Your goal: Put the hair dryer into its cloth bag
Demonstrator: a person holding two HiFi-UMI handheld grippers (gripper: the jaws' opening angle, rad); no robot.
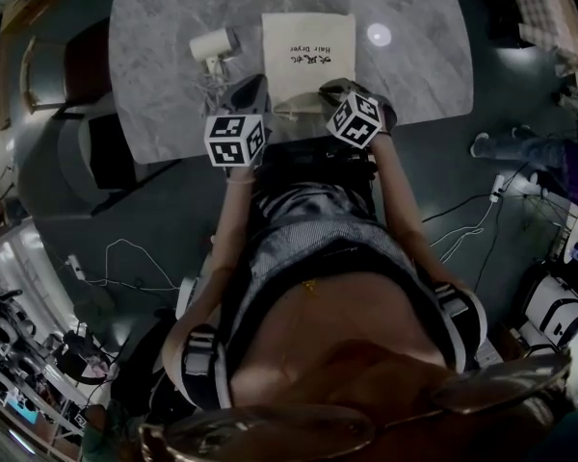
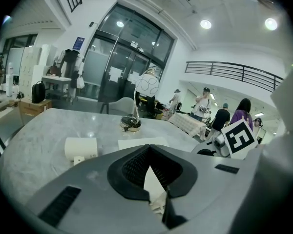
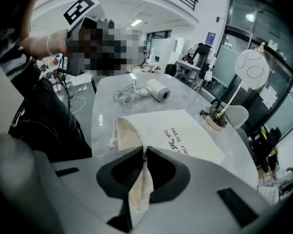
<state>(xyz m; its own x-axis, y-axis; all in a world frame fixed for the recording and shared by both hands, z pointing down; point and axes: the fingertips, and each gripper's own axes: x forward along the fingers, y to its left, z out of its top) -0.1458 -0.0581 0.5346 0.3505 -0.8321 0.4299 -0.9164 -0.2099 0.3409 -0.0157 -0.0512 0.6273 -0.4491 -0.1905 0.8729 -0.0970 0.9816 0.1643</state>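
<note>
The right gripper has its jaws pressed together on a limp fold of pale cloth that hangs down between them. That fold belongs to the mouth of the cloth bag, whose open end lies nearest the tips. The left gripper is also closed, with a wedge of the same cloth caught between its pads. How much cloth it has hold of is hidden by the gripper's own body. In the head view the marker cubes cover both pairs of jaws, so the grip cannot be read there.

Ahead of the two tools the rest of the bag lies flat, printed side up, with its bottom end pointing away. The hair dryer lies on the table beyond the left gripper and a little to its left, clear of the bag. Its cord is bunched on the near side, and its handle is hard to make out. Farther ahead a lamp stands past the bag's far end; the top edge of the head view cuts it off.

The table's near edge runs directly under both grippers. There is bare marble to the left of the dryer and to the right of the bag.
</note>
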